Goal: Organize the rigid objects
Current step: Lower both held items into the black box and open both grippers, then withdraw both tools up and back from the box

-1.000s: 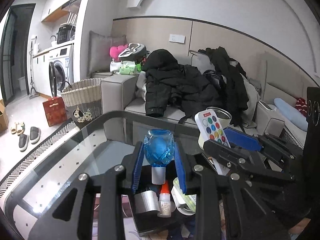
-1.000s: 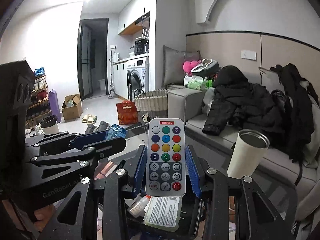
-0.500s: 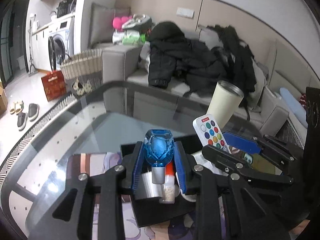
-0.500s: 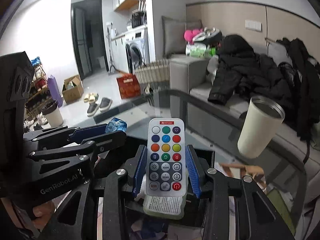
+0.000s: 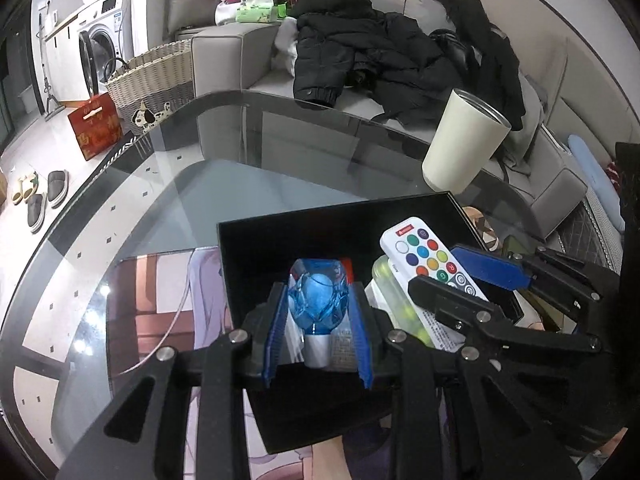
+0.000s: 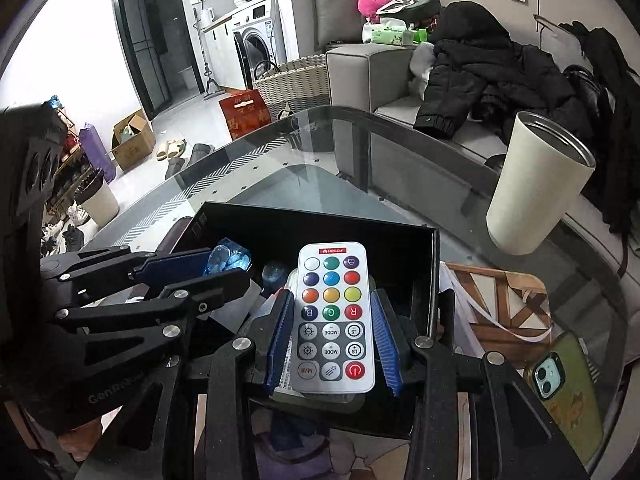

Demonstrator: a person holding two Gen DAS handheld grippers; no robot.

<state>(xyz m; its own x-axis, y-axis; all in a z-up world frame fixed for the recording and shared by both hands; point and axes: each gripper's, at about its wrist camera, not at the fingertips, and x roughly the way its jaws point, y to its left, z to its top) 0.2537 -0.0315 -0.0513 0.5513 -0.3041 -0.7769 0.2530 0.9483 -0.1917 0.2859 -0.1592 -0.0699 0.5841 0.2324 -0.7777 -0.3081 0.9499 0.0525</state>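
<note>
My left gripper (image 5: 318,300) is shut on a small bottle with a faceted blue cap (image 5: 317,298), held over the near part of an open black box (image 5: 320,236) on the glass table. My right gripper (image 6: 332,320) is shut on a white remote with coloured buttons (image 6: 332,320), also held over that black box (image 6: 320,232). In the left wrist view the right gripper (image 5: 472,276) and its remote (image 5: 428,256) show at the right. In the right wrist view the left gripper (image 6: 200,272) and the blue cap (image 6: 228,260) show at the left. Packets lie in the box under both items.
A cream tumbler (image 6: 540,184) stands on the glass table (image 5: 160,184) past the box's far right corner. A green-cased phone (image 6: 564,392) lies at the near right. A grey sofa with black jackets (image 5: 360,52) sits behind the table, a wicker basket (image 5: 152,80) beside it.
Both grippers have tilted downward and sunk toward the black box, each keeping its grip. The box now fills the middle of both views and the room has slid upward.
</note>
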